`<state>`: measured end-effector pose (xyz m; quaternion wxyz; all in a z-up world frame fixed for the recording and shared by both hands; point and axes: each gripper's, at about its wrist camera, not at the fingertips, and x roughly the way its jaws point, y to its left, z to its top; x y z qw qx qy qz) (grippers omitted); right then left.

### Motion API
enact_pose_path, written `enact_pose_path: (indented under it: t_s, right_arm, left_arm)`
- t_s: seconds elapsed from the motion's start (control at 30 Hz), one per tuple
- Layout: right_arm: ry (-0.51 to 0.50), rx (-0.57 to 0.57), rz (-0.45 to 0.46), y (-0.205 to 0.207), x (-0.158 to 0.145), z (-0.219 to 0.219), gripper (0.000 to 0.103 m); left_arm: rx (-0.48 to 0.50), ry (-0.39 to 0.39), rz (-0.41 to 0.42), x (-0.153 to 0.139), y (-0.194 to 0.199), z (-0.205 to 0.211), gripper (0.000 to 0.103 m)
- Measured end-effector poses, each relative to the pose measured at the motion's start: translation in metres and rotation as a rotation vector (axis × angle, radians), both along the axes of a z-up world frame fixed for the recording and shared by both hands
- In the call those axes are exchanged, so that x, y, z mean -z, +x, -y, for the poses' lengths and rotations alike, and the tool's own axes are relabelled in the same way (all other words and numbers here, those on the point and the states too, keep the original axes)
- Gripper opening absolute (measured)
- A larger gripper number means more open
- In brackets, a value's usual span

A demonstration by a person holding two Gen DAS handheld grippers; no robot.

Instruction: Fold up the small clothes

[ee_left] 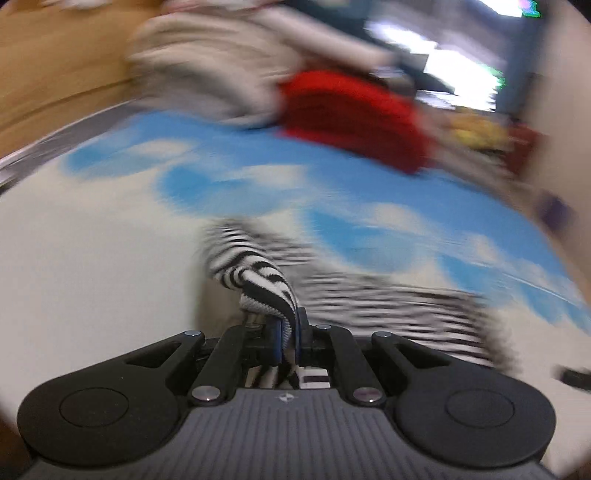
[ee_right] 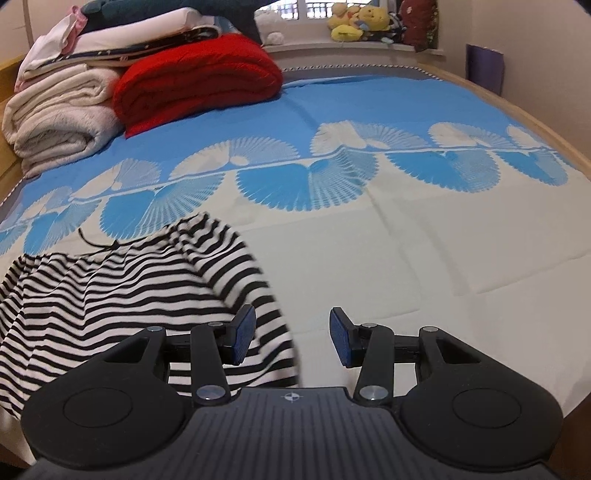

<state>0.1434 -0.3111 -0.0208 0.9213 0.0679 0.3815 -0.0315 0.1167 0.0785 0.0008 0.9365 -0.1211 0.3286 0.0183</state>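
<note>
Bedroom: bed (ee_right: pixel 424 258) with blue-and-cream cover, windowsill toys (ee_right: pixel 358 22) behind. One red blanket (ee_right: pixel 195 81), one cream blanket (ee_right: pixel 59 118). One striped top (ee_right: pixel 122 291) at near edge; my left gripper (ee_left: pixel 288 332) jaws clamp its fabric. Right gripper (ee_right: pixel 291 336) jaws apart, empty.

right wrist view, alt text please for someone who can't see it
The open right gripper hangs over a bed with a blue and cream cover, nothing between its fingers. A black and white striped garment lies at lower left. A red blanket and cream blankets are stacked at the far left.
</note>
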Motion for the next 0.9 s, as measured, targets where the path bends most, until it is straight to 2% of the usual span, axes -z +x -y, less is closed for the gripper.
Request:
enact_pose_path:
  t_s: [0.13,0.23,0.3,0.37,0.4,0.47,0.53,0.57,0.63,0.73,0.8,0.9]
  right_arm:
    - [0.018,0.047,0.023,-0.011,-0.005,0.024,0.046]
    - [0.033,0.081,0.032,-0.021,-0.007,0.044,0.046]
    - [0.040,0.104,0.033,-0.026,-0.007,0.055,0.046]
    - [0.055,0.130,0.032,-0.031,-0.007,0.064,0.046]
    - [0.071,0.142,0.031,-0.032,-0.007,0.068,0.046]
    - [0.100,0.157,0.030,-0.033,-0.007,0.076,0.046]
    - [0.150,0.151,0.029,-0.031,-0.008,0.079,0.046]
    - [0.178,0.137,0.028,-0.029,-0.009,0.080,0.046]
    - [0.232,0.075,0.023,-0.017,-0.015,0.076,0.046]
    - [0.255,-0.067,0.044,0.009,-0.032,0.062,0.046]
    - [0.245,-0.152,0.043,0.029,-0.040,0.048,0.046]
    - [0.300,-0.222,0.022,0.057,-0.033,0.030,0.046]
  left_arm:
    - [0.318,-0.085,0.039,0.005,0.005,0.084,0.005]
    - [0.569,-0.106,0.073,0.017,-0.003,0.151,0.005]
    - [0.696,-0.148,0.024,0.030,-0.005,0.186,0.006]
    - [0.768,-0.207,-0.100,0.049,-0.001,0.207,0.009]
    - [0.767,-0.212,-0.139,0.056,-0.002,0.212,0.009]
    - [0.735,-0.246,-0.157,0.052,0.000,0.208,0.011]
    - [0.696,-0.302,-0.163,0.037,0.009,0.188,0.018]
    - [0.676,-0.302,-0.163,0.025,0.012,0.178,0.023]
    - [0.633,-0.227,-0.156,0.002,0.022,0.155,0.029]
    - [0.570,-0.093,-0.154,-0.025,0.040,0.122,0.033]
    - [0.541,-0.052,-0.164,-0.029,0.051,0.096,0.040]
    - [0.499,-0.017,-0.167,-0.021,0.056,0.067,0.045]
